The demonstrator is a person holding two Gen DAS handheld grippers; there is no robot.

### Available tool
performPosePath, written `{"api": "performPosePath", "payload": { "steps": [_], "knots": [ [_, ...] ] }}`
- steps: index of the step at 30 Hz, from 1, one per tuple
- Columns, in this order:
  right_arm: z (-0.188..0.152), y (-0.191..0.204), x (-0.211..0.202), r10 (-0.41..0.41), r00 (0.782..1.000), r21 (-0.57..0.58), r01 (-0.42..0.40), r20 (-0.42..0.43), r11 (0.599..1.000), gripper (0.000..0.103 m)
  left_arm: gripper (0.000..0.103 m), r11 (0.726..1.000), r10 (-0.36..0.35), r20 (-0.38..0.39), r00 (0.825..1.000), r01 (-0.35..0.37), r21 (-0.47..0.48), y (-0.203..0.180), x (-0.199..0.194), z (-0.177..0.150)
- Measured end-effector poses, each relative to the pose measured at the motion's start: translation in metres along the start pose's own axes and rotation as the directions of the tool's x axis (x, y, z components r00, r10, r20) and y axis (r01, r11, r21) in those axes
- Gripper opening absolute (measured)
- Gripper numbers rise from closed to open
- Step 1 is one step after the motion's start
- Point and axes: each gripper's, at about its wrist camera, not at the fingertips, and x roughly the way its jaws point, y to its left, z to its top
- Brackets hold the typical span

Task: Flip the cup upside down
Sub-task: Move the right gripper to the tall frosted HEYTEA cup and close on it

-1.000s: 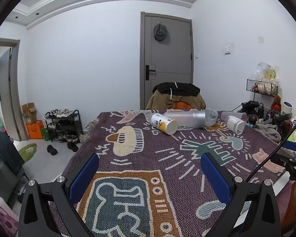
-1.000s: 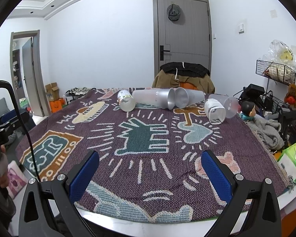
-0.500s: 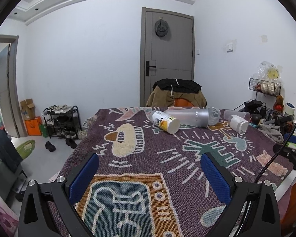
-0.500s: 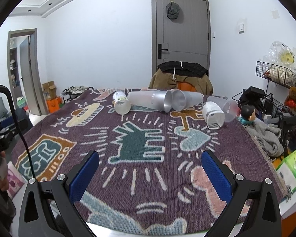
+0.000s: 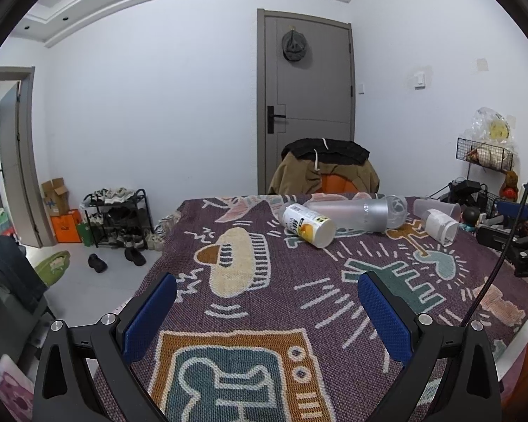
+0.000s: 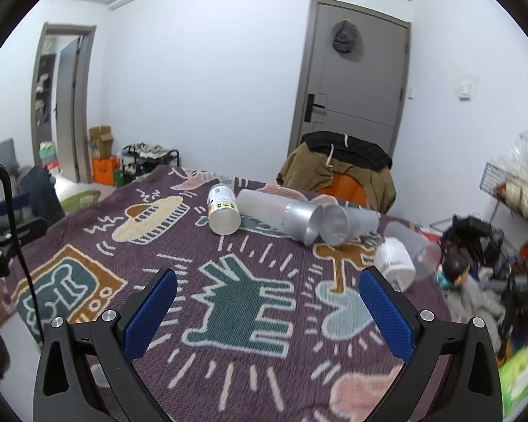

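Observation:
Several cups lie on their sides at the far part of a table with a patterned purple cloth. A white labelled cup lies leftmost. A tall frosted cup lies beside it, and a second frosted cup lies mouth to mouth with it. A clear cup with a white one inside lies to the right. My left gripper is open and empty, well short of the cups. My right gripper is open and empty, also short of them.
A chair draped with a brown and black jacket stands behind the table. Clutter, a doll and a wire basket sit at the right edge. A shoe rack stands on the floor left. The other gripper's cable hangs at right.
Both grippers have moved forward over the cloth towards the cups. The right view has also tilted and swung a little to the left. Both stay open.

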Motion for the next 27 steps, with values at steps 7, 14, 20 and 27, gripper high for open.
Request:
{"api": "performPosePath", "payload": {
  "steps": [7,14,20,27],
  "knots": [
    [0.027,-0.001,0.031,0.003,1.0,-0.119,-0.006,-0.022,0.993,0.103,0.103,0.998,0.037,-0.052,0.998,-0.039,-0.043,0.016,0.02,0.007],
    [0.049,-0.001,0.076,-0.02,0.997,-0.267,0.0,-0.071,0.964,0.103,0.103,0.994,0.072,-0.095,0.993,-0.079,-0.075,0.031,0.037,0.013],
    [0.061,-0.002,0.114,-0.049,0.991,-0.404,-0.005,-0.124,0.915,0.102,0.103,0.992,0.101,-0.123,0.987,-0.11,-0.069,0.034,0.052,0.015],
    [0.068,0.003,0.158,-0.103,0.979,-0.573,-0.016,-0.175,0.82,0.102,0.103,0.988,0.119,-0.164,0.979,-0.133,-0.077,0.039,0.073,0.014]
  ]
}}
